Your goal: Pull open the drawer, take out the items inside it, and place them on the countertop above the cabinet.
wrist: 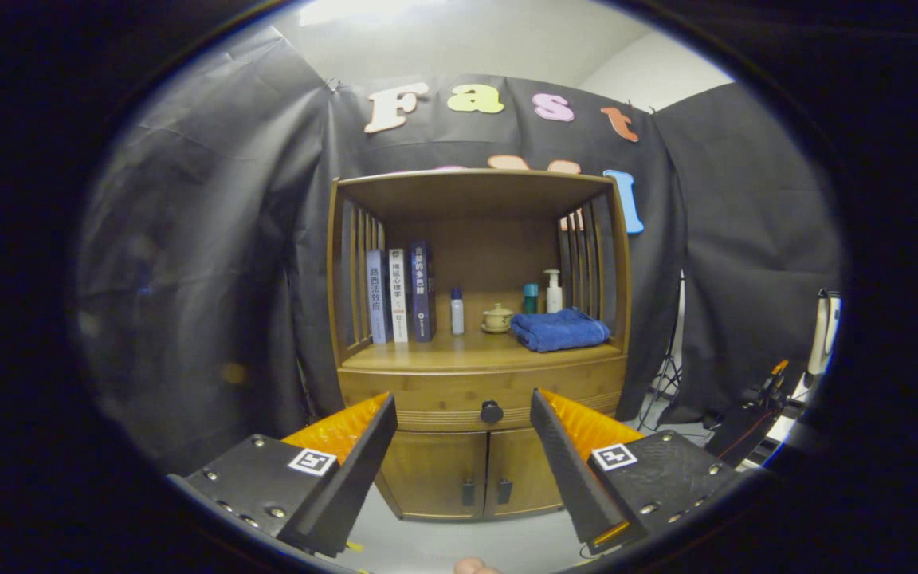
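Observation:
A wooden cabinet (479,375) stands ahead against the booth wall. Its drawer (427,399) is closed, with a round dark knob (492,412) at its middle. The countertop (467,349) above the drawer is an open shelf with a roof. My gripper (463,406) is open and holds nothing. It is some way short of the cabinet, and the knob shows between the two fingertips, nearer the right one. The drawer's contents are hidden.
On the countertop stand three books (399,295) at the left, a small white bottle (457,311), a small lidded pot (497,318), a folded blue towel (559,329), and two bottles (543,293) behind it. Two cupboard doors (471,474) sit under the drawer. Equipment and cables (762,399) lie at the right.

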`<state>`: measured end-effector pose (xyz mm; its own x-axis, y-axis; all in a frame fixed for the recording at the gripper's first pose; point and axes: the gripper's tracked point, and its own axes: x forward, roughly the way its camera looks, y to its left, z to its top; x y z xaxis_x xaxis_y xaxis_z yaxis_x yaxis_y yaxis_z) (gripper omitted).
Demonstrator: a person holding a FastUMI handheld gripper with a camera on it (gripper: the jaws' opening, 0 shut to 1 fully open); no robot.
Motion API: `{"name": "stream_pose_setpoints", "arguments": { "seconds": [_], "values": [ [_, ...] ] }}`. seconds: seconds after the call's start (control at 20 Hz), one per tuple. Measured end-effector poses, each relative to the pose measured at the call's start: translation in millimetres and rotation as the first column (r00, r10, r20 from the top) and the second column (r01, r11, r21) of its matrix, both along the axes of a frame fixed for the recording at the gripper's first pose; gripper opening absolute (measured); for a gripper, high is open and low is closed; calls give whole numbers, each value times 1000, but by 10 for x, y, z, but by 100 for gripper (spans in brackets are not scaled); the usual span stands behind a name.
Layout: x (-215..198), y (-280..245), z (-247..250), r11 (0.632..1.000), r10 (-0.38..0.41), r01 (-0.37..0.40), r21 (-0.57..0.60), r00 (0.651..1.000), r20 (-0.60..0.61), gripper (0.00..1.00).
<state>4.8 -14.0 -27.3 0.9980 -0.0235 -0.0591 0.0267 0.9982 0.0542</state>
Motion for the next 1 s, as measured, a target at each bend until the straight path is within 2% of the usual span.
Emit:
{"name": "stream_pose_setpoints", "arguments": {
  "seconds": [0.35,0.55,0.75,1.0],
  "values": [
    [268,-49,-163,1000,-3,3,31,1000,-13,100],
    [575,-145,-388,1000,-3,3,-9,1000,-27,100],
    [980,-235,-815,1000,14,-15,-17,999,-53,100],
    [1691,-429,-1227,1000,-7,6,-23,999,-37,100]
  ]
}}
